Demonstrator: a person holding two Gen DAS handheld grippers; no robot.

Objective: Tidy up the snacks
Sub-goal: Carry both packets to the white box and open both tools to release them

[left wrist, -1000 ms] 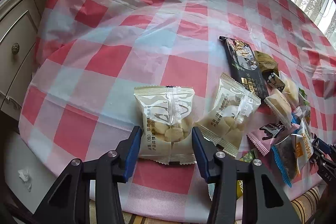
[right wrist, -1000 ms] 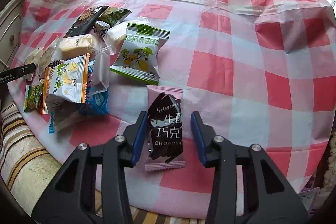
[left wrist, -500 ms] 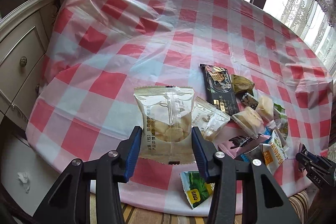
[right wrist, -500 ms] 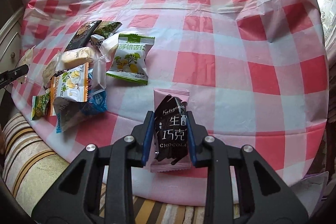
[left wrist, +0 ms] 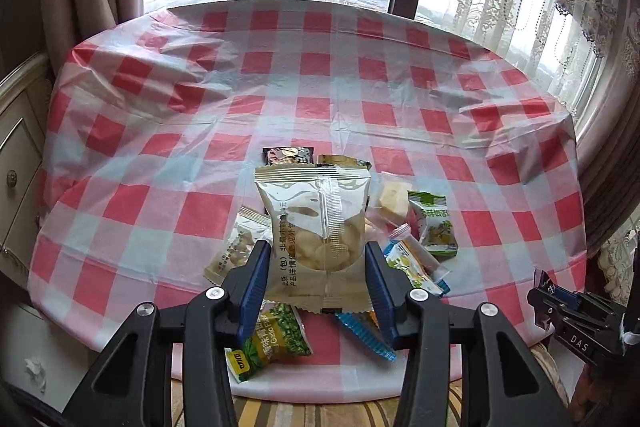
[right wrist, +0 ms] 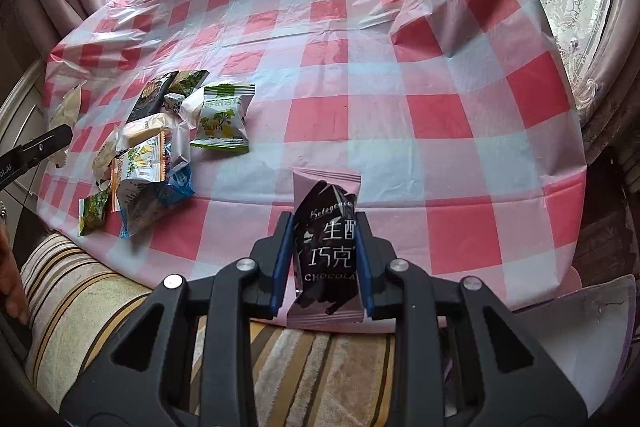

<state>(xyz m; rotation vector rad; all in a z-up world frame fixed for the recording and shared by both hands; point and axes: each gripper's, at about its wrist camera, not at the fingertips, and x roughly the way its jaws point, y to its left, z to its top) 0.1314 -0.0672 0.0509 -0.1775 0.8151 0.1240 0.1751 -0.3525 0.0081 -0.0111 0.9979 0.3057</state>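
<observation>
With both packets clamped upright, long axes along the fingers, the left gripper holds the pale snack bag over the snack pile, while the right gripper, nearer the bare tablecloth, holds the chocolate packet.

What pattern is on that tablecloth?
Red, pink and white checks on the tablecloth, clearest in the right wrist view.

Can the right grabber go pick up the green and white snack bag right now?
Probably not yet. The right gripper has its jaws shut on the chocolate packet, so they are full. The green and white bag lies uncovered on the tablecloth, off to its left; nothing else blocks it.
</observation>
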